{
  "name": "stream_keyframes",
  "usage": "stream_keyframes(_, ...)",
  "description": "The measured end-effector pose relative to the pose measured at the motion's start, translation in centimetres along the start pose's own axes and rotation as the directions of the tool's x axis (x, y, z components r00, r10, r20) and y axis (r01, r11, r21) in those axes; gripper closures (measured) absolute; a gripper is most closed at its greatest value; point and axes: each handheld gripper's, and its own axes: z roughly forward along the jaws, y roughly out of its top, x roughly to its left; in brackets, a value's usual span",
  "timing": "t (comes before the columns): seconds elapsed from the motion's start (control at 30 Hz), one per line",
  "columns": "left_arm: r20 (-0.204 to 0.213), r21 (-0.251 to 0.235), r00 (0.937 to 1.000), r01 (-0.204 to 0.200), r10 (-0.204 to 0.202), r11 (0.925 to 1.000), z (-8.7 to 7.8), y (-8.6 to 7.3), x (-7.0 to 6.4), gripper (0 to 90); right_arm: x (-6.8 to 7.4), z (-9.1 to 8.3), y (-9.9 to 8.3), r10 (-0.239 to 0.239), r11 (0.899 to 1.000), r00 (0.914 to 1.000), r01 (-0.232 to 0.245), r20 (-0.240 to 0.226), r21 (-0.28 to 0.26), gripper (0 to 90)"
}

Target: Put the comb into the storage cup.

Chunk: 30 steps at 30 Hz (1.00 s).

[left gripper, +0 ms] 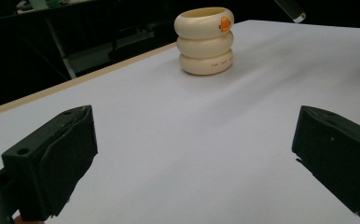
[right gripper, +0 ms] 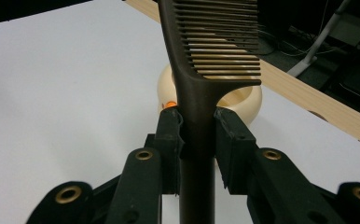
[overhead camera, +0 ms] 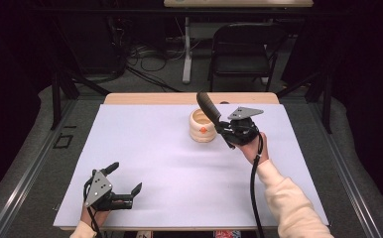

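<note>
right gripper point(right gripper: 197, 128) – clamps comb point(right gripper: 201, 79) | above cup point(overhead camera: 202, 126) | left gripper point(overhead camera: 126, 179) – spread

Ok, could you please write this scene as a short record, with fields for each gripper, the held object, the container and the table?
right gripper: shut on the comb, raised beside the holder
comb: dark brown, clamped at its handle, teeth end pointing up and away from the gripper
holder: cream, open-topped, shaped like three stacked rings, small orange mark near the rim, stands upright on the far half of the sheet
left gripper: open, holds nothing, low at the near left of the table
table: covered with a white sheet, wooden edge at the far side
</note>
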Motion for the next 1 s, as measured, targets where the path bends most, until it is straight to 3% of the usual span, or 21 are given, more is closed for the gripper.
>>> stream_keyframes(1.0,-0.001,0.0,1.0,0.002,-0.002,1.0,0.1,0.0,0.0,0.0,-0.8,0.6,2.2,-0.024,0.999,0.9995,0.024,0.02,0.022,72.2)
